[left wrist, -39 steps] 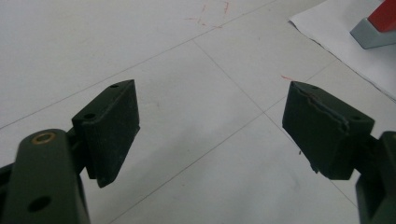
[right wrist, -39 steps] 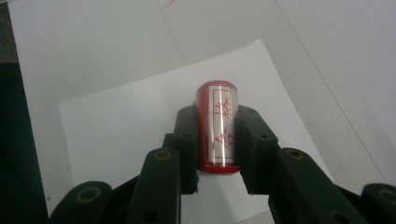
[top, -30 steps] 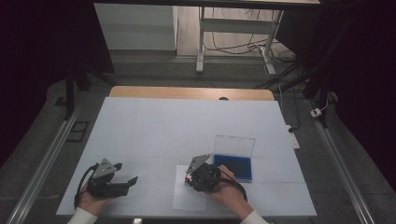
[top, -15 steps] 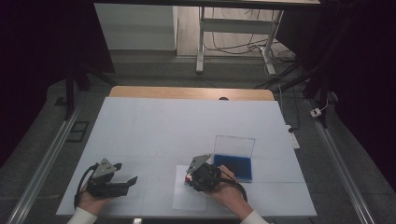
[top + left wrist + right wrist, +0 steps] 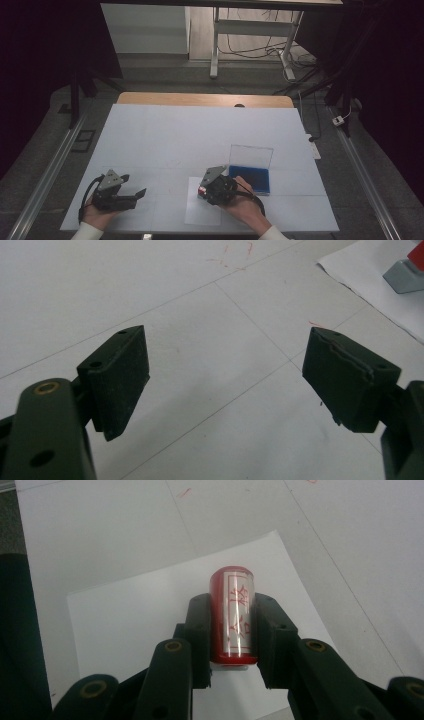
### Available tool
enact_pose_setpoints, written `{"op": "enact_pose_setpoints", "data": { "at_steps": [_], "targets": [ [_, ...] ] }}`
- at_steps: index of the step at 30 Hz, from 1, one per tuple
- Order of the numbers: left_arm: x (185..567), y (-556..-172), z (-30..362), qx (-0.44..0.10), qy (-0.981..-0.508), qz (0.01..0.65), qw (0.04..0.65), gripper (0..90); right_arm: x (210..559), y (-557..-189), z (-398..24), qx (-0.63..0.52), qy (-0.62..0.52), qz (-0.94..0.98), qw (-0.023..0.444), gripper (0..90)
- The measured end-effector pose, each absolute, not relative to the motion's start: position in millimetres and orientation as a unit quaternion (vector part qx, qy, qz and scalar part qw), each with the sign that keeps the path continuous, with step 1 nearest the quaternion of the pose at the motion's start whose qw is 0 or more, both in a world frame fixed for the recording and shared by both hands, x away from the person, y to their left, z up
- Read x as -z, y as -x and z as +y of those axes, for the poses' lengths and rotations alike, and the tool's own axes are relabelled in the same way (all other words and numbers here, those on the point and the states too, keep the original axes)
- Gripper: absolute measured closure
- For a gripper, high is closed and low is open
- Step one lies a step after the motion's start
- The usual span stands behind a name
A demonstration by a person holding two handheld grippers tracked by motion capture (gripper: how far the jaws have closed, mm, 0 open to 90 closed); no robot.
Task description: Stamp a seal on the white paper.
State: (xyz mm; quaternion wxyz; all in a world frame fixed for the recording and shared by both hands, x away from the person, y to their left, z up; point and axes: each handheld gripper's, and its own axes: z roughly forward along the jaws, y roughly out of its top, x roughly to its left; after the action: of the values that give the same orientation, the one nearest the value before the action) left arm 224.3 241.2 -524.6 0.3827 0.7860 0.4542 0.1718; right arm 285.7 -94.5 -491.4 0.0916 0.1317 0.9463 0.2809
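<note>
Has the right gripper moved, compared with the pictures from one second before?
No. The right gripper holds the red stamp over the paper sheet, same place beside the blue case.

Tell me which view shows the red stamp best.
The right gripper view: the red stamp sits close-up between the right gripper jaws, label readable. The high view shows a small red spot; the left gripper view catches a corner.

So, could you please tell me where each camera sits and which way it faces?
High view: above the near edge, facing forward and down on the white table; both hands show.
Left gripper view: along the open left tongs, over bare table.
Right gripper view: along the right tongs, shut on the red cylindrical stamp.
Shared: the white paper sheet.
</note>
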Motion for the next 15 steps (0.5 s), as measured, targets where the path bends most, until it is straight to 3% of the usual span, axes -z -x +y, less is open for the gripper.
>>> {"op": "enact_pose_setpoints", "data": {
  "at_steps": [15],
  "targets": [
    [524.9,-224.3,242.6,-0.171,-0.786,0.455,0.382,18.9,487.9,-285.3,-95.8,-0.29,-0.117,0.946,0.086,70.4]
  ]
}}
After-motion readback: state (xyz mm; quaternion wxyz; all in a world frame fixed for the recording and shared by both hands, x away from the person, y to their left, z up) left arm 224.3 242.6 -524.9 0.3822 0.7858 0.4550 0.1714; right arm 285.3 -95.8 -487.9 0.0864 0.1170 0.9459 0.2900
